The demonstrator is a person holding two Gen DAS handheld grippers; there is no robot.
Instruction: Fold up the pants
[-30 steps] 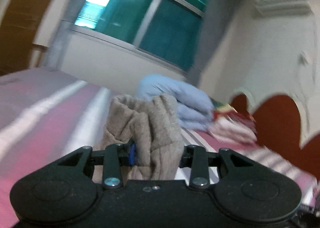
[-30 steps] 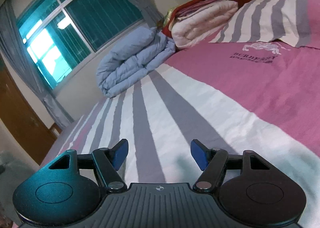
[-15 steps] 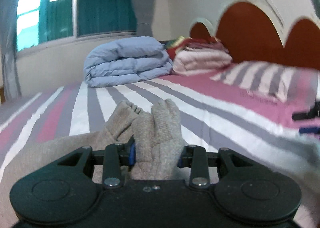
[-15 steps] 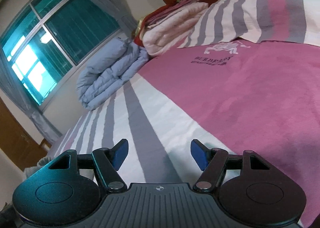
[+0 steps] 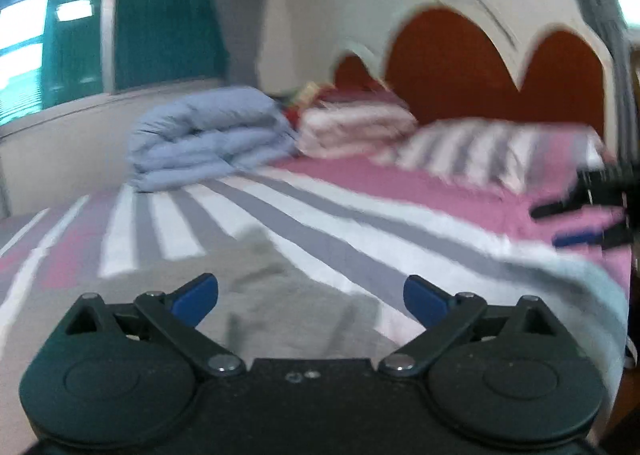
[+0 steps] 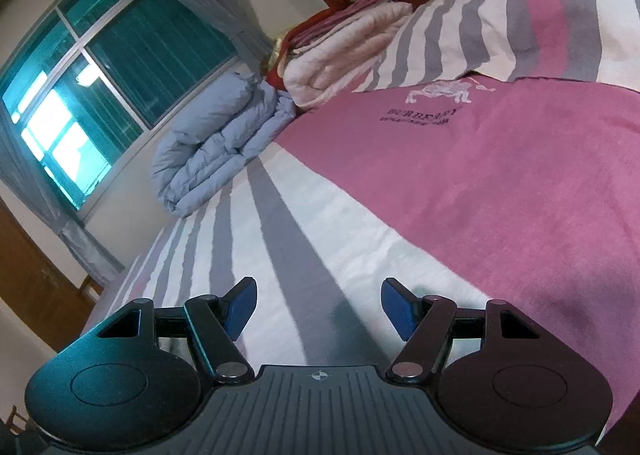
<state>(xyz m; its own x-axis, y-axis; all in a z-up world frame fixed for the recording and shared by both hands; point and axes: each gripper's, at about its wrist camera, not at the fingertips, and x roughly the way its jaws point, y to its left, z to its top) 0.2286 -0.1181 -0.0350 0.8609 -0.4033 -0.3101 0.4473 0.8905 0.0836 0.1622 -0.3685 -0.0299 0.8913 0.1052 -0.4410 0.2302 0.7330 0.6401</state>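
Observation:
The beige-grey pants (image 5: 276, 299) lie loose on the striped bed cover just ahead of my left gripper (image 5: 311, 297), which is open and empty above them. The view is blurred, so the pants' outline is unclear. My right gripper (image 6: 318, 307) is open and empty, low over the striped and pink bed cover; no pants show in the right wrist view. The right gripper also shows at the right edge of the left wrist view (image 5: 588, 215).
A folded blue duvet (image 5: 212, 139) (image 6: 220, 151) and a stack of folded pink blankets (image 5: 356, 127) (image 6: 344, 43) sit at the bed's far side by the window. A striped pillow (image 5: 492, 151) (image 6: 520, 15) lies against the red headboard (image 5: 452, 63).
My left gripper has opened and let go of the pants, which have dropped onto the bed. Its view swung from the window toward the headboard. My right gripper stayed open and moved toward the pillow.

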